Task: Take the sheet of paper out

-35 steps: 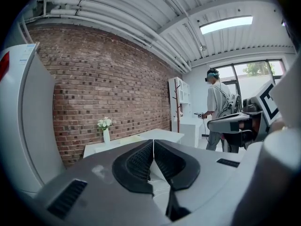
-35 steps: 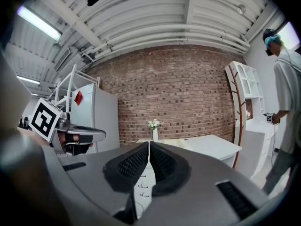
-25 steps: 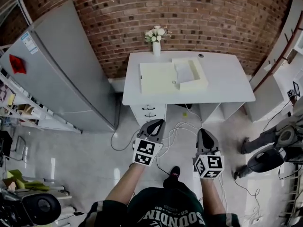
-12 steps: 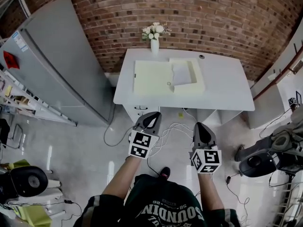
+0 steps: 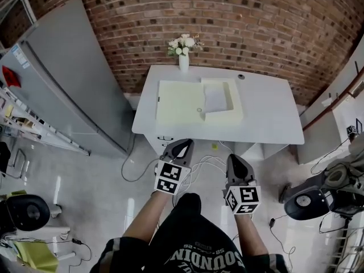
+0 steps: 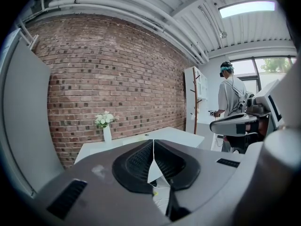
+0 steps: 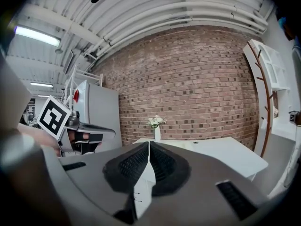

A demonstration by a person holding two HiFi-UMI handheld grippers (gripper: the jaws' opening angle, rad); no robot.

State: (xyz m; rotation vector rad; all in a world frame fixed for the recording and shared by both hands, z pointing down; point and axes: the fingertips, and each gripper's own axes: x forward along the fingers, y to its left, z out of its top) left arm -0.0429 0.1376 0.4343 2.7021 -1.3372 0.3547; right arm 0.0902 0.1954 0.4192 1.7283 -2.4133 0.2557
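Sheet of paper lies in open box; left tongs, right tongs closed, empty.

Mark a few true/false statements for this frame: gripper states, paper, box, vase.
1. The left gripper and right gripper are both shut, with nothing between the jaws. True.
2. The sheet of paper is in the left gripper. False: it lies in the box on the desk.
3. The vase stands at the desk's far edge, by the brick wall. True.
4. Both grippers are over the desk. False: they are short of it, above the floor.
5. The box is closed. False: its lid lies flat beside it.
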